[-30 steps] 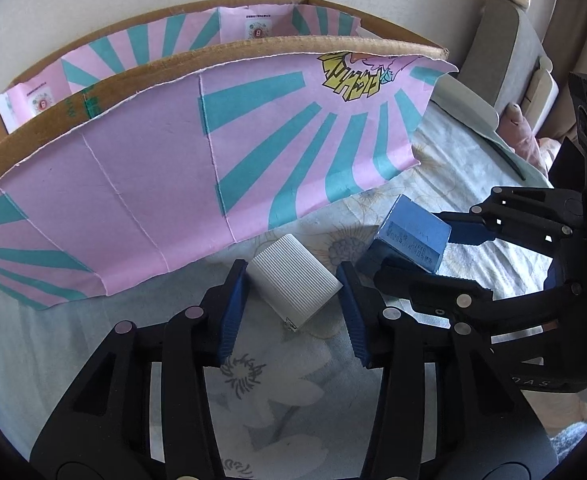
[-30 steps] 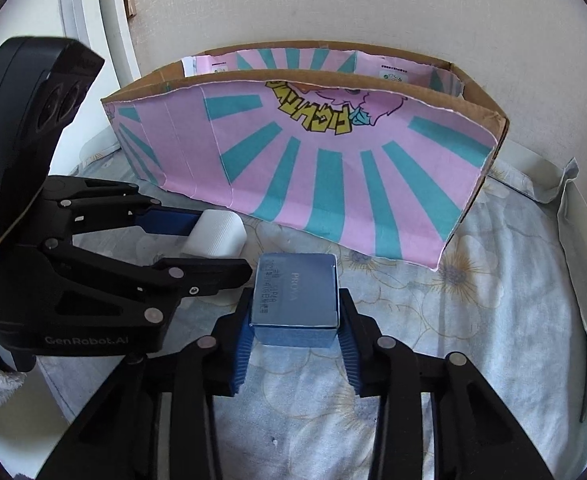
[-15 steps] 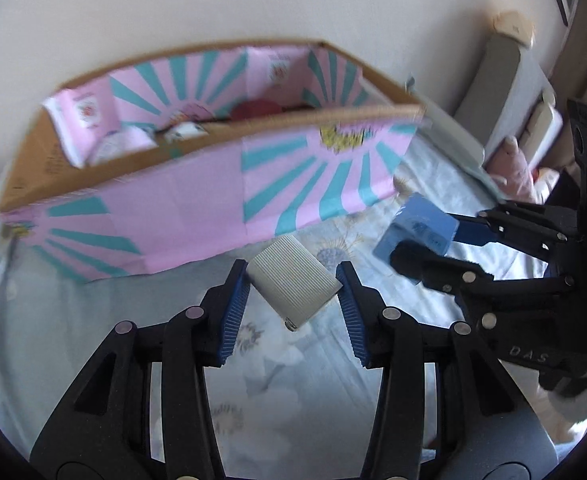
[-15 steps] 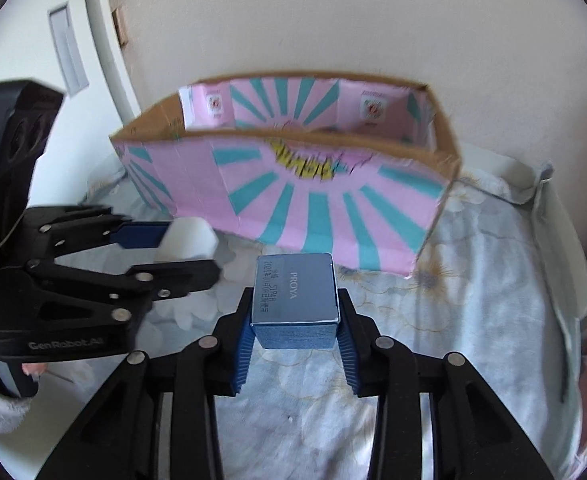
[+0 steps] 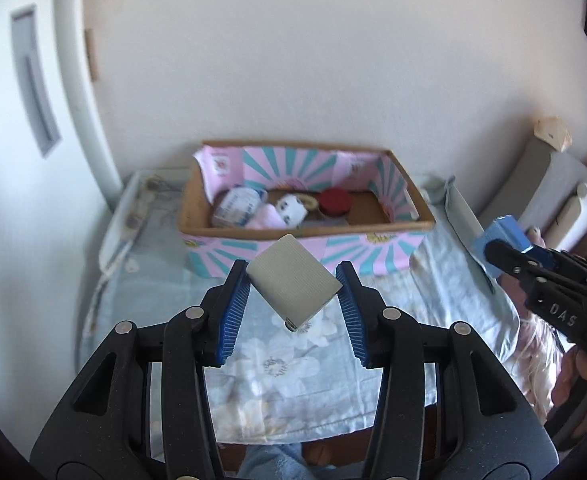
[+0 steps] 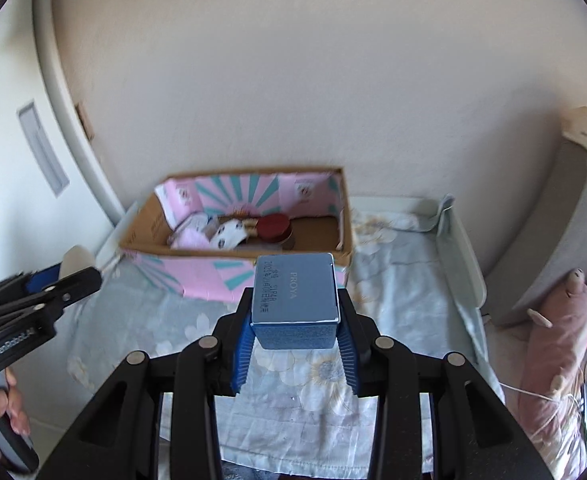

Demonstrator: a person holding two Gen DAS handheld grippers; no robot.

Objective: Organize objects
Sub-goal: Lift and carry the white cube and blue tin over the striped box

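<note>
Floral bedsheet (image 5: 293, 364) lies below both raised tongs: left tongs (image 5: 293, 300) clamp a ribbed grey box (image 5: 291, 286), right tongs (image 6: 295, 332) clamp a blue box (image 6: 295, 292). Beyond, the pink-lined cardboard box (image 5: 409, 196) holds small items by the wall.

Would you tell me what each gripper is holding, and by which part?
Left gripper: ribbed grey box, by opposite corners. Right gripper: blue box, by its side faces.

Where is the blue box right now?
In the right wrist view the blue box sits centre frame, clamped in the right gripper, in front of the pink cardboard box.
</note>
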